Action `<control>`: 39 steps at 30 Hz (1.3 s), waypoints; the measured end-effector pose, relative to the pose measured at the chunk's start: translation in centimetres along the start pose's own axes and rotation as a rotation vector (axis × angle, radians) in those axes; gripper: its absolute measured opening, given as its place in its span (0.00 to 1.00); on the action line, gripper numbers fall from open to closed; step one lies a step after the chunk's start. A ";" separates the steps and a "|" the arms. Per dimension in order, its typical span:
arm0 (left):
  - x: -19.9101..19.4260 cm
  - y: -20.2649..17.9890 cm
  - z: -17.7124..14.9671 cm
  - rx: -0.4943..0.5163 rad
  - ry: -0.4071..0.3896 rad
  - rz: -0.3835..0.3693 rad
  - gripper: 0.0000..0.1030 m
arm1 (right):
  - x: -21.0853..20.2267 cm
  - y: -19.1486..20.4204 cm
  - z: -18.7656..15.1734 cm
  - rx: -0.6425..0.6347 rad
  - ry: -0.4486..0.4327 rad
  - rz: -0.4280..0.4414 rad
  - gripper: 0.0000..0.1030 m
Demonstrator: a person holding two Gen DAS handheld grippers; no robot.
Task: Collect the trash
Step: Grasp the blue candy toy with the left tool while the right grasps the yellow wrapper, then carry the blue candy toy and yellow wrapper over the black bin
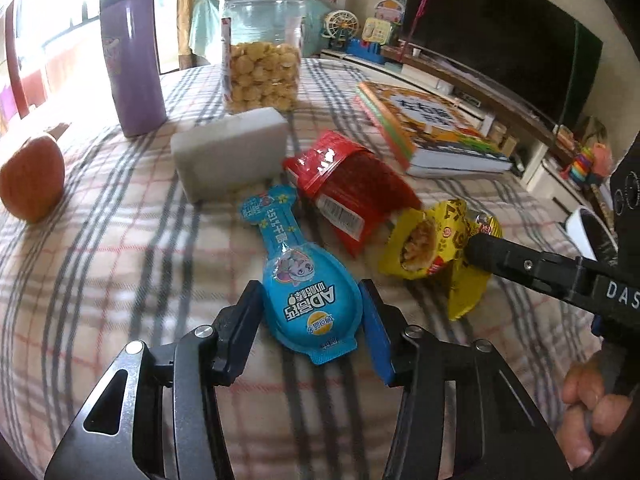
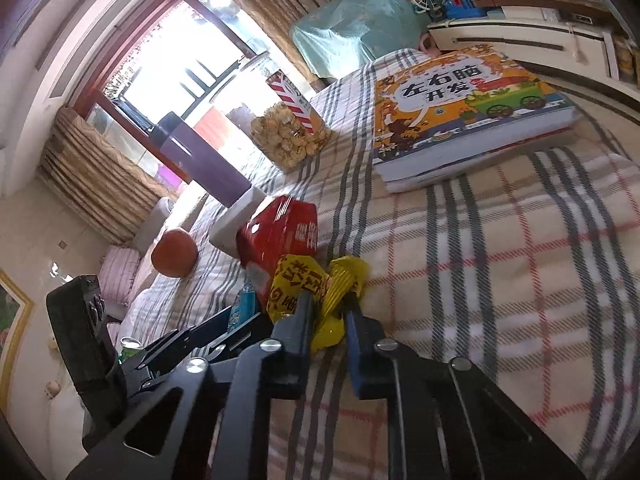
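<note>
A blue spoon-shaped snack packet (image 1: 304, 276) lies on the plaid cloth. My left gripper (image 1: 310, 298) is open with a finger on each side of its wide end. A red wrapper (image 1: 348, 188) lies just beyond it. A crumpled yellow wrapper (image 1: 432, 248) lies to the right. My right gripper (image 2: 328, 300) is shut on the yellow wrapper (image 2: 320, 296); its fingers (image 1: 492, 252) show in the left wrist view. The red wrapper (image 2: 280, 232) sits just past it.
On the cloth stand a purple flask (image 1: 132, 64), a clear jar of snacks (image 1: 262, 52), a white block (image 1: 230, 152), an apple (image 1: 32, 178) and a thick book (image 1: 432, 128). A TV (image 1: 500, 36) and shelves stand beyond the right edge.
</note>
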State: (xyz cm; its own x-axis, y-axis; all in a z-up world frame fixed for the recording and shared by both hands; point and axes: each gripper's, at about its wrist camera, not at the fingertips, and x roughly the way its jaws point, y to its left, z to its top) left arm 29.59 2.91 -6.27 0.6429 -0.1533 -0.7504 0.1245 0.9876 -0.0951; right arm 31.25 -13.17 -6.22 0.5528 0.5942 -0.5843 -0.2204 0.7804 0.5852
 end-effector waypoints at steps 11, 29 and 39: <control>-3.7 -4.1 -3.8 -0.006 -0.012 -0.105 0.46 | -5.5 -1.8 -2.6 0.021 -0.046 0.002 0.10; -6.6 -12.0 -6.9 0.096 -0.011 -0.225 0.46 | -14.9 -6.1 -6.8 0.063 -0.157 -0.086 0.10; -7.3 -15.8 -8.0 0.160 -0.004 -0.273 0.46 | -18.3 -7.9 -8.8 0.099 -0.207 -0.133 0.10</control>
State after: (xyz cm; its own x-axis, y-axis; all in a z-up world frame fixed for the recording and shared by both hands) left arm 16.84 -11.31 -4.50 0.5724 -0.4130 -0.7084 0.4101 0.8923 -0.1889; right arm 15.83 -28.53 -5.08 0.7264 0.4275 -0.5381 -0.0609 0.8200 0.5691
